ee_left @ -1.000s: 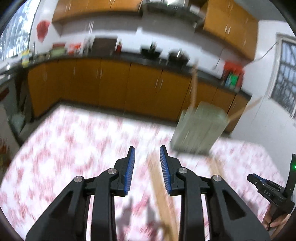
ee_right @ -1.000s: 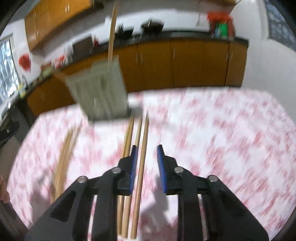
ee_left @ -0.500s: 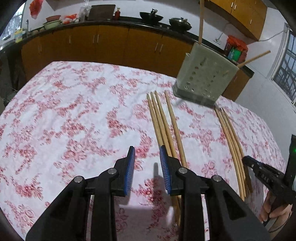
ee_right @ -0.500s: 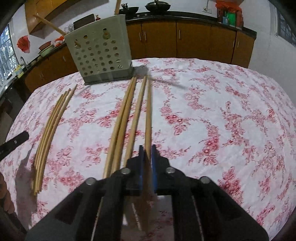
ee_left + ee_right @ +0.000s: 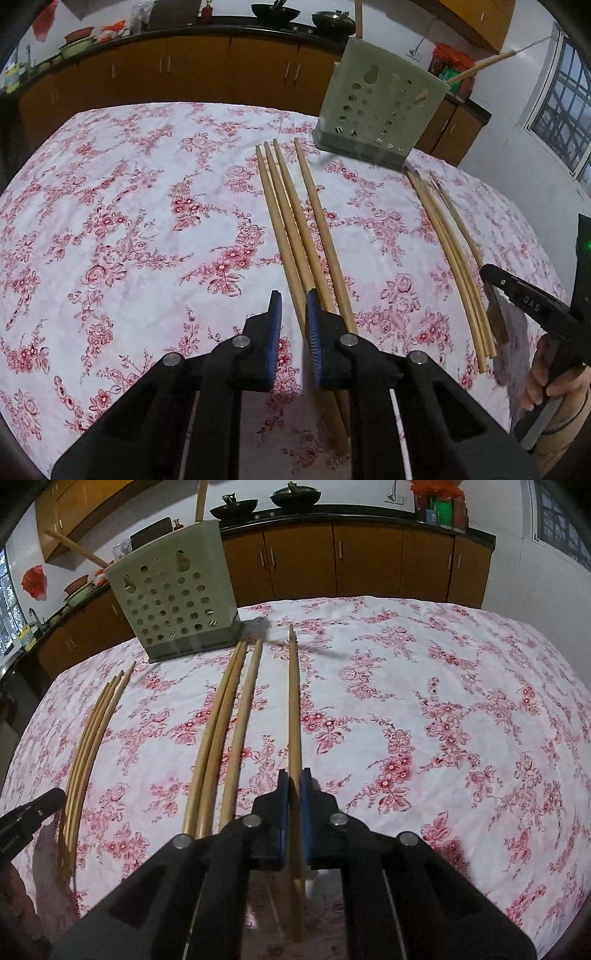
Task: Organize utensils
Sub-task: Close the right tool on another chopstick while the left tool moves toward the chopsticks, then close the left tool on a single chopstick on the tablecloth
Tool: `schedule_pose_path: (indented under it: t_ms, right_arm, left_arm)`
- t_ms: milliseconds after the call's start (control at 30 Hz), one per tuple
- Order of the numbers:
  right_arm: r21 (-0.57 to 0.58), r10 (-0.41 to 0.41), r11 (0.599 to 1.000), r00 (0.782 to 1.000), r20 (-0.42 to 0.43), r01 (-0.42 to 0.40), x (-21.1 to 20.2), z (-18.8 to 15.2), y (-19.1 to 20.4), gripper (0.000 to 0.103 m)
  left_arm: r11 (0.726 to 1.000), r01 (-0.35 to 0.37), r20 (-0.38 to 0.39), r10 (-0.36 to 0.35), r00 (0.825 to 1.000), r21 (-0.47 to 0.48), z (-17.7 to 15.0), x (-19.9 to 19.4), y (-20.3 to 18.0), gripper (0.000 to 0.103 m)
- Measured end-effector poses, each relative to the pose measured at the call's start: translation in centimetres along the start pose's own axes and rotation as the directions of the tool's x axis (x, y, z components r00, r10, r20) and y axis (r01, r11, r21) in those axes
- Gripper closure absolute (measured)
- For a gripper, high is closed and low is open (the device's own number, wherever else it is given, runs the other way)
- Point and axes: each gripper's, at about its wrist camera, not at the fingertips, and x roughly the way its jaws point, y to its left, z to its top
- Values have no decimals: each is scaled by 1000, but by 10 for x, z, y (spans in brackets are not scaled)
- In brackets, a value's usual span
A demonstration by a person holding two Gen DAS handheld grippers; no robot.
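1. Fingers first: my right gripper (image 5: 292, 788) is clamped tight on one chopstick (image 5: 294, 716), with both blue pads pressed against its sides near the thick end.
2. That chopstick points away from me toward the utensil holder (image 5: 173, 602) and sits apart from the three chopsticks (image 5: 221, 734) lying just to its left.
3. My left gripper (image 5: 293, 314) is closing, with its fingers (image 5: 275, 321) only a narrow gap apart.
4. In the left wrist view the leftmost stick of a group of four chopsticks (image 5: 295, 229) runs down into that gap, close against the right pad; I cannot tell whether the pads press on it yet.
5. A second, thinner bundle of chopsticks (image 5: 450, 251) lies further right on the floral surface (image 5: 110, 221), close to where my right gripper shows at the frame's edge.
6. The holder is pale green, pierced with round holes, and stands at the far end of the surface, just beyond the chopstick tips.
7. Two chopsticks (image 5: 74, 548) already stand in it, one upright and one leaning out sideways.
8. Behind the surface run orange kitchen cabinets (image 5: 369, 561) under a dark worktop carrying two woks (image 5: 295, 496).
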Motion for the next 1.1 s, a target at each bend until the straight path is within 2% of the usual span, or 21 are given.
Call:
schedule_pose_path:
  t_ms: [167,267,467,733,933,1100]
  right_arm:
    - [-14,-17,1000,1000,-3,17,-2,-1,2,94]
    - [-17,-3,1000,1000,-8,3,-5,-4,3,93]
    - [-34,-8,999,1000,0,8,-6,-8,5,94]
    - [-40,-13,999,1000,13,14,4,4,4,94]
    - [-16,-24,1000,999,22,24,11,14,-1,94]
    - [-13,-20,1000,1000,22,21,9,10,-2,94]
  left_arm:
    - [999,-34,-3,34,999,27,1,1,-5,88]
    - [998,-58,-7,58,998,32,1,4,-8,92]
    - [998,-56,-8,56,998,22,3,5,-3,94]
    - [994,-112,0,112,994,-12,25,12,26,95]
    - [997,-70,13,71,997,-28,31,14,40,95]
    - [998,-68,24,68,997,-7,26,12,36,95]
